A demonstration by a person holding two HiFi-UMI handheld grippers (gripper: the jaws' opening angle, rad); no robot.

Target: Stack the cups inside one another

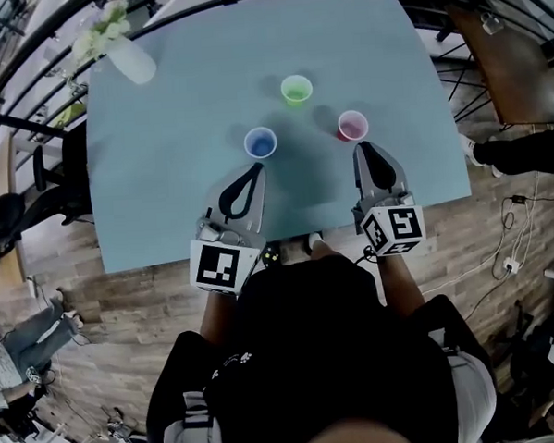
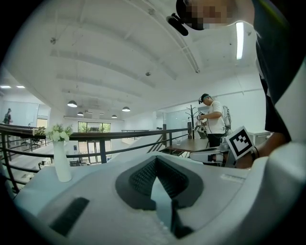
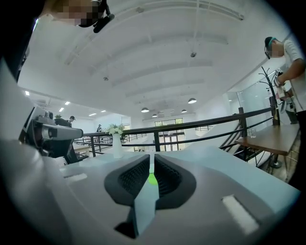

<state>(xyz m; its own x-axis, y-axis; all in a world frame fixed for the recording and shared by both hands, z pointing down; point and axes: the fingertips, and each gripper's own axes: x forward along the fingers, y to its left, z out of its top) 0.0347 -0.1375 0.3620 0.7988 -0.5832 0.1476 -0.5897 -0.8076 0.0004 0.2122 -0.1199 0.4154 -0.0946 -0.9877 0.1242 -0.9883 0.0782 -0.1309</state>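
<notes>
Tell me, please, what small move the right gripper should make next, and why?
Probably open the right gripper wider. Its jaws stand only a narrow slit apart, and the pink cup sits upright just ahead of its tips. The slit looks too narrow to take the cup's rim. The blue cup and green cup stand separate, so no stacking has begun.

White flower vase (image 1: 134,61) near the far-left corner of the blue table (image 1: 164,194)

The right gripper (image 3: 152,167) fingers (image 3: 168,178) stand slightly apart, leaving a narrow slit; a green cup (image 3: 152,180) shows through the slit, ungripped; a vase of white flowers (image 3: 116,143) stands on the bench (image 3: 217,155), far left.
</notes>
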